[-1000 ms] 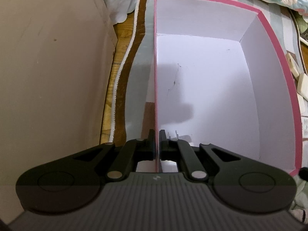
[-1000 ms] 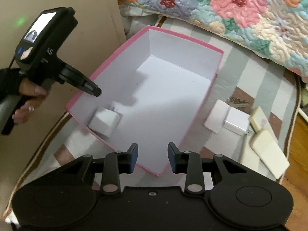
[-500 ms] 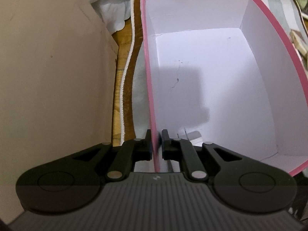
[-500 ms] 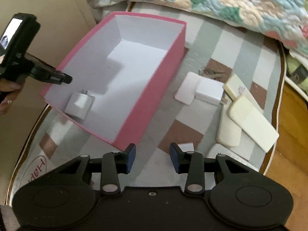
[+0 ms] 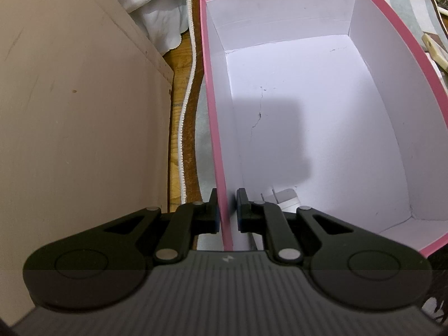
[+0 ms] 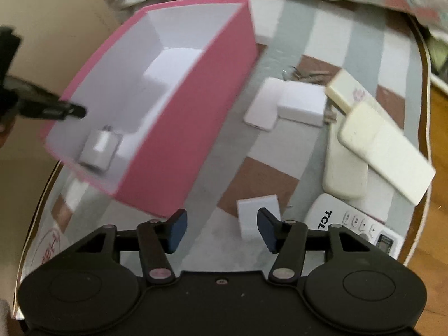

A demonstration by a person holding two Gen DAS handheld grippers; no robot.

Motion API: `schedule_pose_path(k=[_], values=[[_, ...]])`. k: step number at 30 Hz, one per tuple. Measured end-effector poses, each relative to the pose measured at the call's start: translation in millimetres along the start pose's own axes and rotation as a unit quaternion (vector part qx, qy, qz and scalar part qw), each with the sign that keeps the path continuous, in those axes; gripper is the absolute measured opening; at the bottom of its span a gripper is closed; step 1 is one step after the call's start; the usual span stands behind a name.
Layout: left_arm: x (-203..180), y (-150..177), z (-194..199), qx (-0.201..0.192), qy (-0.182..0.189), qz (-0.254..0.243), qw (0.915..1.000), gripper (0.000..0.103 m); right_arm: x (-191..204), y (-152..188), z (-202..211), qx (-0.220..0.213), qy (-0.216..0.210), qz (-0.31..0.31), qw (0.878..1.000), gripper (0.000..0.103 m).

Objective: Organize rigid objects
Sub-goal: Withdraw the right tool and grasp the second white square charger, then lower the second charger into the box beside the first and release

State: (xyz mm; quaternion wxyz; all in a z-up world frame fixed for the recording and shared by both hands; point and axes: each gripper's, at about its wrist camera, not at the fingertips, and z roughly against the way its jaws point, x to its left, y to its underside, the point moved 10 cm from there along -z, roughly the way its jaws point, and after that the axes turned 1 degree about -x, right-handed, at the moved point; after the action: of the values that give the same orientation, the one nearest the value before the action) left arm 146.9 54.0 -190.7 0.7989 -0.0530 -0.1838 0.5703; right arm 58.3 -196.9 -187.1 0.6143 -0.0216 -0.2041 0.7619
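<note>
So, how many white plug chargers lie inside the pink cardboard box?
1: a small white plug charger lies on the floor of the pink cardboard box, in a corner at its near end. The walls may hide a little floor.

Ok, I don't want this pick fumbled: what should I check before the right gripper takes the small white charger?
1. The right gripper open: ok; jaws have just been opening, gripping nothing.
2. The white charger centred between them: not ok, it sits by the right finger.
3. The left gripper clamping the pink box wall: not ok; jaws have just been opening, gap at inner pad.
4. Room in box: ok; only one plug adapter inside.
</note>
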Motion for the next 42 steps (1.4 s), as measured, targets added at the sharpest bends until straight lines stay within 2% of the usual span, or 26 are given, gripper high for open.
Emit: schedule_pose_path(k=[4,9,13,17,19,22,23,24,25,30,35,40,42], values=[[0,2,0,-0.005,-0.002,-0.004,1.0,0.01,-9,9,-20,-0.007,0.033,0.051,0.998,0.062],[1,3,3,-0.001,0.004,0.0,1.0,0.01,-16,5,-27,-0.034,0.021,0.043,0.998,0.069],[5,2,2,0.006,0.019,0.012,0.9997,0.01,-15,6,-30,-0.031,0.052,0.076,0.995,0.069],[8,4,2,0.011,0.03,0.025,0.9992,0.01,-18,9,-33,-0.028,0.067,0.083,0.994,0.071],[11,6,0,0.016,0.036,0.035,0.9986,0.01,-19,12,-38,-0.018,0.067,0.087,0.994,0.071],[13,8,-3,0.02,0.04,0.042,0.9981,0.01,-18,11,-41,-0.025,0.07,0.098,0.992,0.072],[14,8,-4,0.019,0.04,0.041,0.9982,0.009,-18,11,-41,-0.025,0.07,0.099,0.992,0.071],[13,7,-4,0.018,0.041,0.041,0.9981,0.009,-18,9,-40,-0.029,0.069,0.098,0.992,0.064],[13,7,-4,0.018,0.043,0.041,0.9981,0.008,-19,8,-39,-0.029,0.071,0.094,0.993,0.061],[15,2,-1,0.008,0.045,0.043,0.998,0.006,-24,7,-37,-0.026,0.086,0.065,0.994,0.061],[15,3,0,0.0,0.049,0.048,0.9976,0.005,-24,2,-22,-0.049,0.081,0.03,0.995,0.061],[15,3,-1,0.002,0.057,0.056,0.9968,0.005,-13,-17,18,-0.106,0.074,0.023,0.991,0.061],[15,2,0,0.0,0.056,0.056,0.9968,0.004,1,-31,38,-0.136,0.054,0.032,0.989,0.061]])
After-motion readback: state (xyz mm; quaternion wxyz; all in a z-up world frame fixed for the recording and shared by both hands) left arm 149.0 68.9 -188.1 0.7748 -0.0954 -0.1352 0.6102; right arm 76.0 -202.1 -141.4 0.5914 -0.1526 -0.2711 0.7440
